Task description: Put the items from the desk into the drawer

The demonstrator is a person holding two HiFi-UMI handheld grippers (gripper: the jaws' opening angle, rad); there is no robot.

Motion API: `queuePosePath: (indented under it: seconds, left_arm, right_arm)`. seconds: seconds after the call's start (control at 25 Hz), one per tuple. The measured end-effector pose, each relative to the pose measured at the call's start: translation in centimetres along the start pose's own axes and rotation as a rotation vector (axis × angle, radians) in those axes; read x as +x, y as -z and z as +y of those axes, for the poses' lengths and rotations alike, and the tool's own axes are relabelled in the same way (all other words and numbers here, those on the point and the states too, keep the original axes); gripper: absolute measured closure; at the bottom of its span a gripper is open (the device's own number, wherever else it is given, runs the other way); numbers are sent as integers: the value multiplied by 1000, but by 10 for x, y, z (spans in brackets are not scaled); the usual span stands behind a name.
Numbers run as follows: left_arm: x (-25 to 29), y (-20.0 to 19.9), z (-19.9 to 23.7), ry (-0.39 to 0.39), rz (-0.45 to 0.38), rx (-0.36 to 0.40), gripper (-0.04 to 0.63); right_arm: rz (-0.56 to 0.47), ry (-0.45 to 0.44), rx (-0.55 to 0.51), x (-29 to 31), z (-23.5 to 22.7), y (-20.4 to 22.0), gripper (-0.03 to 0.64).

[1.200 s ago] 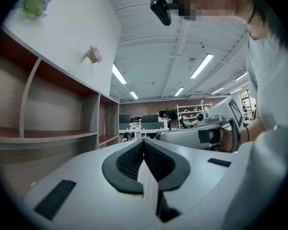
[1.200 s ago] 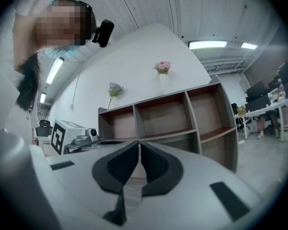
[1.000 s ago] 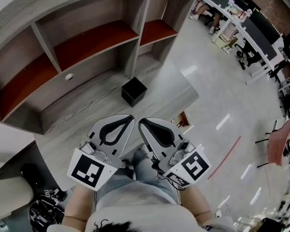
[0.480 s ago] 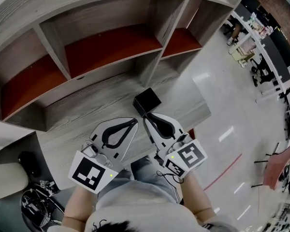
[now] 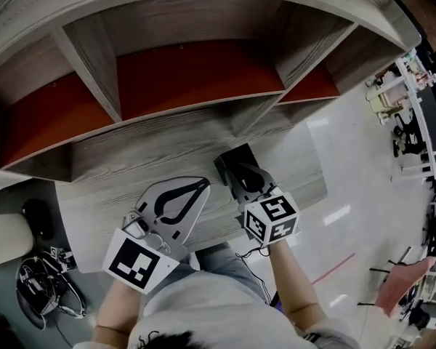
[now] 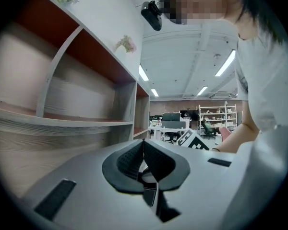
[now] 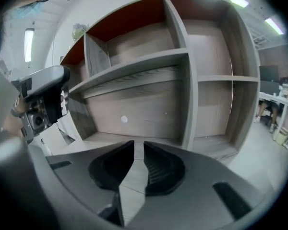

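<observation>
The left gripper (image 5: pixel 202 184) is pointing forward, its jaws pressing together at the tips with nothing between them. The right gripper (image 5: pixel 240 169) is sitting further forward, its jaws standing narrowly apart and empty. Both forearms (image 5: pixel 289 297) are showing bare.

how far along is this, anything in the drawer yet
Nothing looks done: the black box sits on the desk. In hand: nothing; the right tongs hover over it, jaws slightly apart and empty; the left tongs are shut. Left: grasp it and reach the drawer, which isn't in view.
</observation>
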State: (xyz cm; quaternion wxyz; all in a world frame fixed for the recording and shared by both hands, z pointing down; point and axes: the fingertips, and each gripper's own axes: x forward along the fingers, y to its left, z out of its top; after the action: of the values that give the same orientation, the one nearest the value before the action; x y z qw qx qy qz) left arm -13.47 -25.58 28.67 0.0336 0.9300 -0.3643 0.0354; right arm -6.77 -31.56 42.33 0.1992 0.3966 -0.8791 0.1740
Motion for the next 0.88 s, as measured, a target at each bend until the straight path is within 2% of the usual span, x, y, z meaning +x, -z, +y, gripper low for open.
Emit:
queuePosePath:
  seconds: [0.36, 0.6, 0.88]
  left_arm:
    - [-13, 14, 27, -89, 17, -50, 584]
    - [-16, 15, 30, -111, 4, -69, 584]
    - [-17, 15, 25, -101, 6, -62, 584]
  right_arm:
    - [187, 46, -23, 32, -17, 50, 537]
    - [255, 79, -115, 37, -17, 61, 540]
    - [294, 120, -146, 38, -19, 63, 557]
